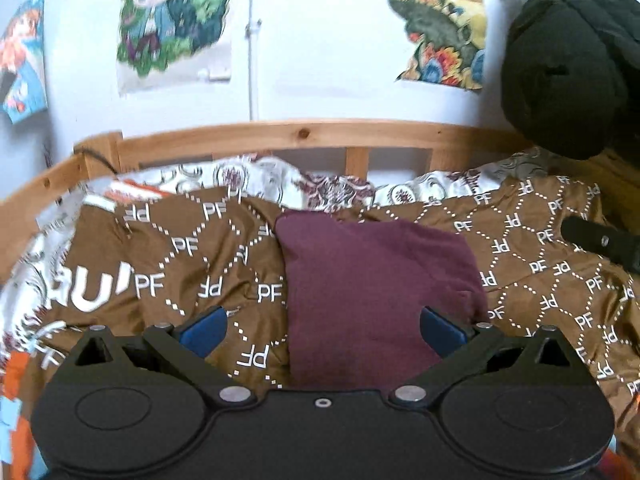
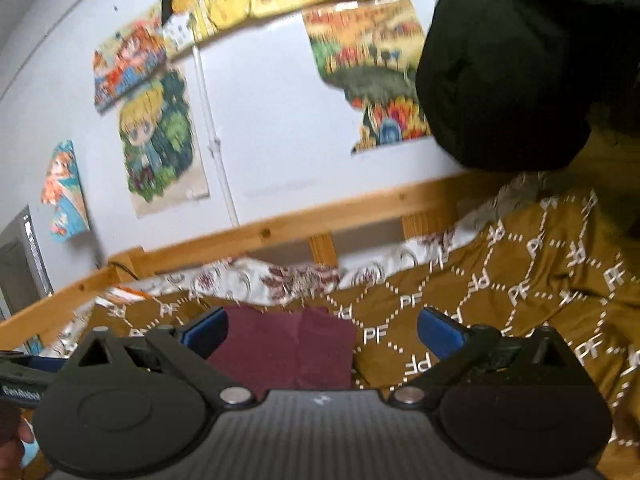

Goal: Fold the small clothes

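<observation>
A small maroon garment (image 1: 372,292) lies folded into a rough square on the brown patterned bedspread (image 1: 168,256). My left gripper (image 1: 322,330) hangs above its near edge, blue pads spread wide apart and holding nothing. In the right wrist view the same maroon garment (image 2: 288,344) shows a fold line down its middle. My right gripper (image 2: 322,330) is open above the garment's near right part, with nothing between its fingers. A black part of the right gripper (image 1: 600,242) shows at the right edge of the left wrist view.
A wooden bed rail (image 1: 280,140) runs along the far side, under a white wall with colourful posters (image 1: 172,20). A large black plush shape (image 1: 568,60) fills the upper right. A white floral sheet (image 1: 280,180) bunches beyond the bedspread.
</observation>
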A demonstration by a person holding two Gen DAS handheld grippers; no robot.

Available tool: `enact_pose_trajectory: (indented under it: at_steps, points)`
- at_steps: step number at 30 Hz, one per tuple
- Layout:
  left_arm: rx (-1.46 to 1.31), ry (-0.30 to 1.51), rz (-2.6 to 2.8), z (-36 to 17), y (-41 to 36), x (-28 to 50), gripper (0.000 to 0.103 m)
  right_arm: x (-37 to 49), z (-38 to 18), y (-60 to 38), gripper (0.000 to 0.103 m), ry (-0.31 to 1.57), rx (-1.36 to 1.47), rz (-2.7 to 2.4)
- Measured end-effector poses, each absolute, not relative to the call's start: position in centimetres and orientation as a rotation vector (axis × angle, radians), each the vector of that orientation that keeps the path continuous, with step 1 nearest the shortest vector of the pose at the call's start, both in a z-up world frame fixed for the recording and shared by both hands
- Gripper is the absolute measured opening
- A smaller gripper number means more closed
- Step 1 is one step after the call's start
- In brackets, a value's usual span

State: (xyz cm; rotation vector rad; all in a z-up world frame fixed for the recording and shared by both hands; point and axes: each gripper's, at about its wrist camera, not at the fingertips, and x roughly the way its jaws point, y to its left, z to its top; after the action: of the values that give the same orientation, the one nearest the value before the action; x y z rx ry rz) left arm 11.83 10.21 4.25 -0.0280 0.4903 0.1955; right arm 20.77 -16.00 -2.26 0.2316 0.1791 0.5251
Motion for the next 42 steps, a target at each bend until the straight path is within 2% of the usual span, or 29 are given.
enact_pose_trajectory:
  at_steps: [8, 18, 30, 42]
  points:
    - [-0.006, 0.436, 0.214, 5.2, 8.4, 8.0, 0.102, 15.6, -1.1, -17.7, 0.103, 0.102, 0.229, 0.514]
    - [0.050, 0.363, 0.245, 2.6, 7.7, 4.9, 0.102, 10.1, -3.8, -18.6, 0.103, 0.098, 0.138, 0.478]
    - [-0.102, 0.572, 0.239, -3.8, 10.1, 5.1, 0.102, 10.2, -9.6, -17.3, 0.103, 0.249, 0.112, 0.450]
    - [-0.147, 0.582, 0.268, -4.7, 11.5, 4.7, 0.102, 10.4, -11.0, -16.5, 0.103, 0.274, 0.107, 0.456]
